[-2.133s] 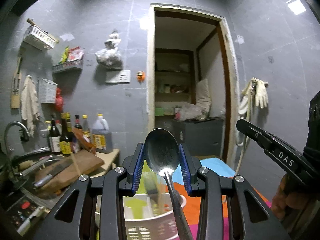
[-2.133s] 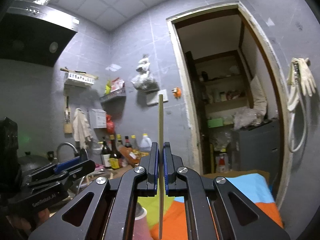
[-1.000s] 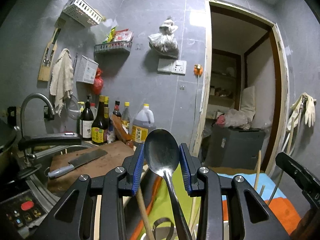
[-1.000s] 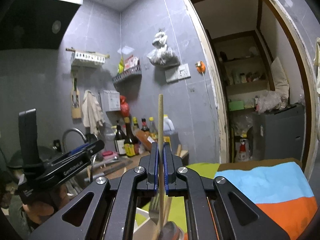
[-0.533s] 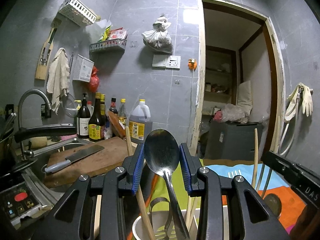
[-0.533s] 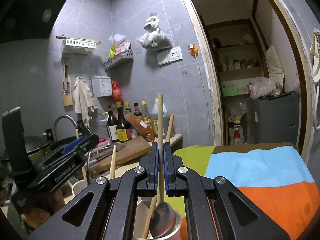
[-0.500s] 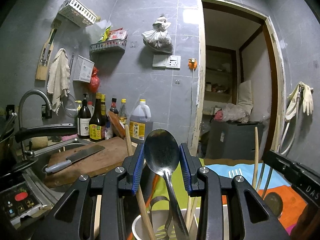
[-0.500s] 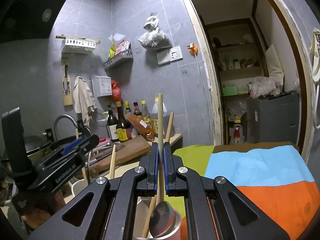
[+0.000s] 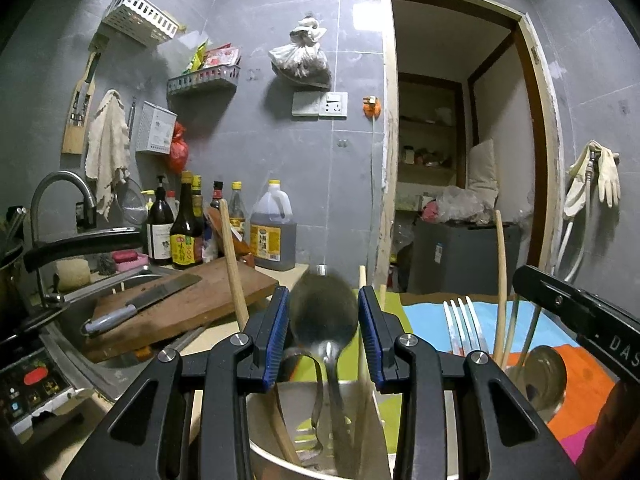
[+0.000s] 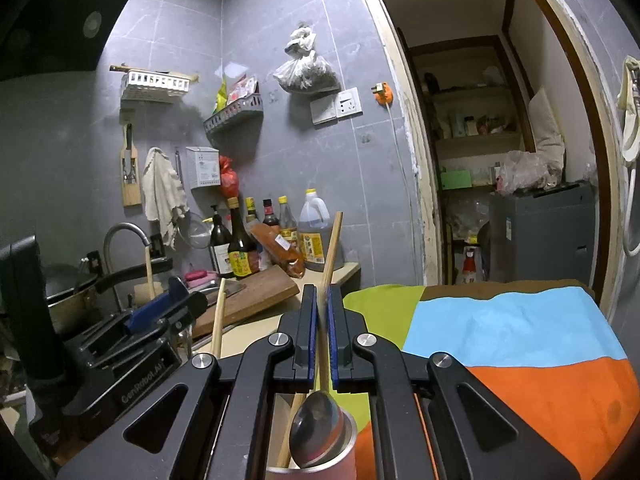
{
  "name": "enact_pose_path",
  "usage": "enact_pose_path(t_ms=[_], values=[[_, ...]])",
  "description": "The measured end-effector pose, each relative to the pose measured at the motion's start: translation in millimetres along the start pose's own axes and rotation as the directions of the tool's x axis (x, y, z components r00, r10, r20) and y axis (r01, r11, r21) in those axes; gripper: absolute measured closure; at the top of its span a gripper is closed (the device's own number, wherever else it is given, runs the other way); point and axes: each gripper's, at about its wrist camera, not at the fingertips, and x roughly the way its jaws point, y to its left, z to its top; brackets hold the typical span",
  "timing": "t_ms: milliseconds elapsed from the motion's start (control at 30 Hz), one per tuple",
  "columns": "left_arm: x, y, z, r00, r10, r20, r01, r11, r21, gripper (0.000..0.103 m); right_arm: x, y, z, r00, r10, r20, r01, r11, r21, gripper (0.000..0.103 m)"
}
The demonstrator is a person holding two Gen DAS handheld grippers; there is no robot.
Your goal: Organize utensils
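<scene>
Left gripper (image 9: 323, 334) jaws hold a slick, rigid steel spoon (image 9: 324, 316) by its bowl, right gripper (image 10: 320, 334) jaws pinching 1 light chopstick (image 10: 330, 256) mid-shaft.

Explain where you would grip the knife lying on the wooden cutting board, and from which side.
Grip the pale handle of the knife, coming down from above at the end nearer the sink. The knife lies flat on the cutting board with its broad blade toward the bottles, so the narrow rounded handle probably offers the safest purchase.
</scene>
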Motion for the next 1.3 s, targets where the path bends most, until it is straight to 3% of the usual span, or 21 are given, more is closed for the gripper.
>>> enact_pose_path(t_ms=[233,367,600,1000,1133,1200,1300], values=[[-2,3,-1,0.999,-0.041,-0.035,0.040,0.999,-0.029,0.072,-2,-5,-5,1.000,0.002,-0.031,-0.001,1.000,0.026,0.097],[-4,8,3,0.992,-0.106,-0.065,0.100,0.991,-0.085,0.069,-4,-8,-6,0.999,0.002,-0.036,0.000,0.999,0.039,0.093],[-15,9,12,0.990,-0.126,-0.059,0.120,0.988,-0.101,0.062,-15,-14,-4,1.000,-0.011,0.000,0.011,0.998,0.056,0.080],[-38,-15,26,0.990,-0.131,-0.047,0.129,0.991,-0.041,0.047,-48,-20,2,0.989,-0.136,0.056,0.136,0.991,0.009,0.052],[-44,-23,28,0.988,-0.141,-0.061,0.139,0.990,-0.027,0.043,-64,-25,1,0.984,-0.172,0.051,0.172,0.985,0.005,0.042],[-46,-27,26,0.985,-0.159,-0.074,0.157,0.987,-0.025,0.035,-71,-28,1,0.982,-0.185,0.044,0.186,0.983,0.002,0.041],[-49,-31,21,0.975,-0.194,-0.107,0.190,0.981,-0.041,0.033,-84,-32,0,0.975,-0.218,0.033,0.218,0.976,-0.011,0.037]])
